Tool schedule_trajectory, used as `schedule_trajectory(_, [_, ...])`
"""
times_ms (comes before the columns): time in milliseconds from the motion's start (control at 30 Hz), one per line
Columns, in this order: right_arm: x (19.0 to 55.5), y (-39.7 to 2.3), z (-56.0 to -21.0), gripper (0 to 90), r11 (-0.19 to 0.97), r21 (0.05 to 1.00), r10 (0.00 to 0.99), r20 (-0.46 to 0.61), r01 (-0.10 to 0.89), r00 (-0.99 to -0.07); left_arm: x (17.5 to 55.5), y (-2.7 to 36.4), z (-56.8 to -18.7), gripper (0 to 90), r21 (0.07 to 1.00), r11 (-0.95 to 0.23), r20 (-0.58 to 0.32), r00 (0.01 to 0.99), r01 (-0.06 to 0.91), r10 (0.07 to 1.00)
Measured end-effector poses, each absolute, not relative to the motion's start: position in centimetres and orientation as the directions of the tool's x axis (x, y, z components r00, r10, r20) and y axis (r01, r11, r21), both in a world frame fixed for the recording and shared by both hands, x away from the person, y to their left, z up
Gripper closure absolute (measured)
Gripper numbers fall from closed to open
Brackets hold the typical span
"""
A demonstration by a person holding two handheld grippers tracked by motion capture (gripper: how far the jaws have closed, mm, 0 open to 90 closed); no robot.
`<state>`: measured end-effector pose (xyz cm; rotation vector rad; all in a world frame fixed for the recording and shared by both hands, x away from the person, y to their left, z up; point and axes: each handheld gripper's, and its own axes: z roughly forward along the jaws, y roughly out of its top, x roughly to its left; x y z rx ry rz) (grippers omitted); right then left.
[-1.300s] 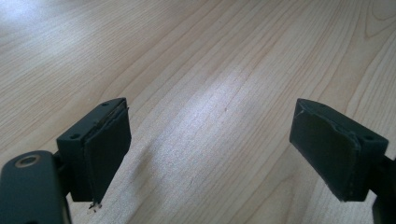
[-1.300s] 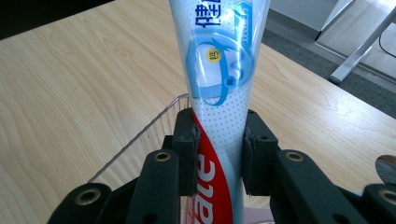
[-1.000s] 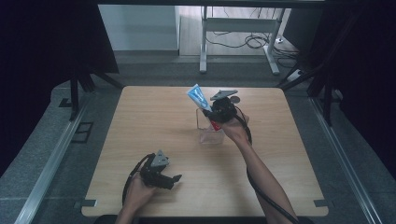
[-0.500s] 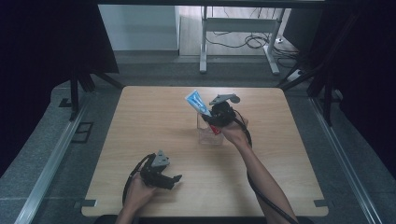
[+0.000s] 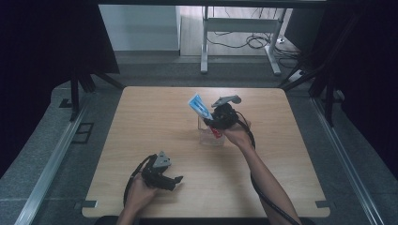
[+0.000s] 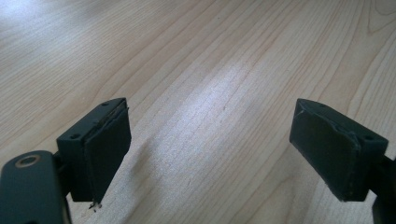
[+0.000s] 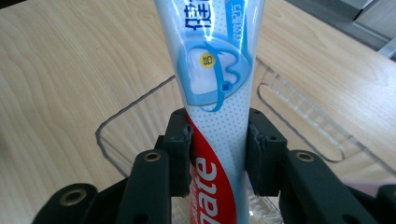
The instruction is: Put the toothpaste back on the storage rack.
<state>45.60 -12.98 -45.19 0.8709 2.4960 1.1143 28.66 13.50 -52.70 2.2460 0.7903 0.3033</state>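
While right tongs [image 7: 218, 154] clamp toothpaste [image 7: 212, 93], its cap seems hidden.

A pale wooden table [image 5: 155, 126] fills the middle. Beyond it — a grey metal frame [image 5: 204, 47] and loose cables [image 5: 248, 40] on the floor.

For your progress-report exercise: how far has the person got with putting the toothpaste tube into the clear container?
Done: the right gripper is shut on the toothpaste tube, lifted off the table. In hand: the tube is held over the clear container, apparently partly into it. Left: lowering and releasing it. The left gripper is open, low over bare wood.
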Motion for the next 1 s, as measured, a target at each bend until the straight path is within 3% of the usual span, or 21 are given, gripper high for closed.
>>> schedule_trajectory(233, [45.4,-13.2,-45.3,56.7,0.542,0.725,0.606,0.012,0.424,-0.795,28.7,13.4,-52.7,12.8,0.702,-0.553,-0.017,0.786,0.45,0.618])
schedule_trajectory(733, [44.9,-13.1,-45.0,52.8,0.534,0.737,0.605,0.008,0.414,-0.796,28.7,13.3,-52.8,12.9,0.698,-0.559,-0.016,0.791,0.447,0.612])
schedule_trajectory(1000, [44.4,-12.7,-44.4,40.7,0.545,0.738,0.6,-0.012,0.398,-0.8,28.6,13.3,-52.8,12.9,0.697,-0.562,-0.015,0.793,0.445,0.609])
